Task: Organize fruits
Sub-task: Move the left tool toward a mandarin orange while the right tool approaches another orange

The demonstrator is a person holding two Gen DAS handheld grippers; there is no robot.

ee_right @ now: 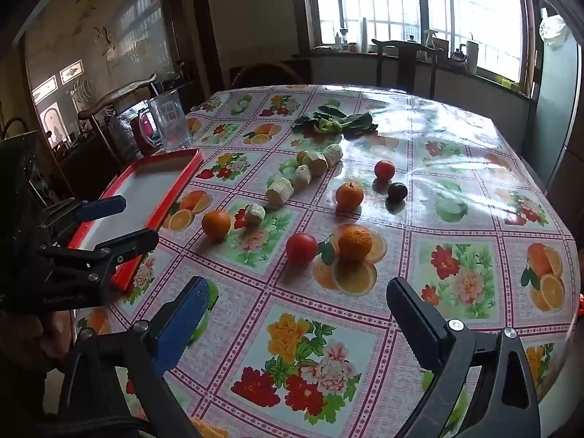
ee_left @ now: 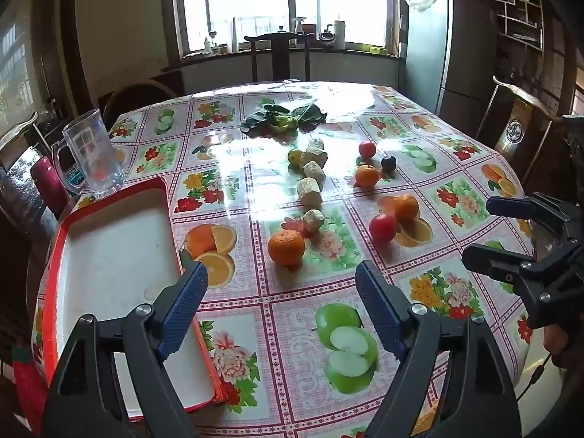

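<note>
Claws: left claw [ee_left: 281, 281] and right claw [ee_right: 297, 301] both released, empty, at desk's near edge.
Fruit: round orange mandarins [ee_left: 286, 247], red tomatoes [ee_right: 301, 249] mid-desk.
Handling: probably light, soft-skinned; pinch gently across middle.
Tray: red-rimmed white tray [ee_left: 109, 255], left edge.

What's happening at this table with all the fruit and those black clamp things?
A person holds a claw in each hand, about to sort fruit. The left claw and right claw are both open, hovering over the flowered tablecloth and holding nothing. Three oranges, including the nearest orange, two red fruits such as the red fruit, a dark plum and pale root chunks lie loose. The red-rimmed tray on the left has nothing in it yet.
</note>
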